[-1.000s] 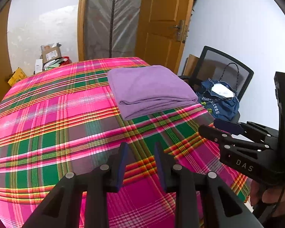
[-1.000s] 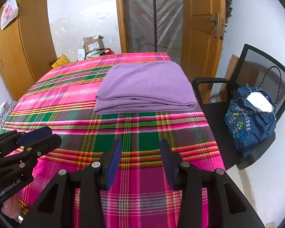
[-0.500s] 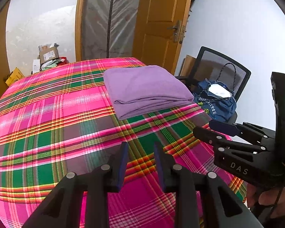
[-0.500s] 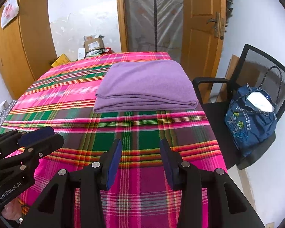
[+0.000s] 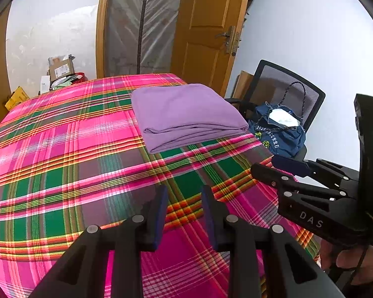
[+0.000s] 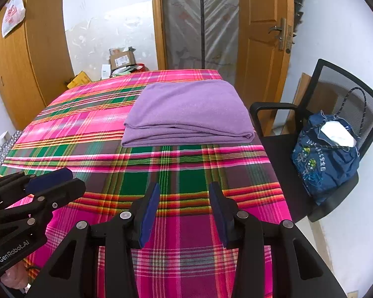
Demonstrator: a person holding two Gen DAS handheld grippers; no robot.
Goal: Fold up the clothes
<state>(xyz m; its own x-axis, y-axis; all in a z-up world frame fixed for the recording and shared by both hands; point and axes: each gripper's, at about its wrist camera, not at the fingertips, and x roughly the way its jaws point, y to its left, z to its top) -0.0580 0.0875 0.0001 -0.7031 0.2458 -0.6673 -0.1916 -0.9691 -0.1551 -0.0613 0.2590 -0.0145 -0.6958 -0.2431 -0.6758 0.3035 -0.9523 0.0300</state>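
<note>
In the right wrist view, the left gripper [image 6: 53, 182] enters at the lower left, its jaws apparently spread and holding nothing, though that angle is poor. The right gripper [image 6: 184, 208] at bottom centre stands spread and empty above the plaid-covered counter [image 6: 87, 134]. The folded purple garment [image 6: 189, 111] lies above centre, near the counter's far right edge. A blue bag [image 6: 325, 164] sits on the black chair [image 6: 335, 99] at right.

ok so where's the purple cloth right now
The folded purple cloth lies on the far right part of the plaid-covered table, ahead of both grippers, next to the black mesh chair holding a blue bag.
</note>
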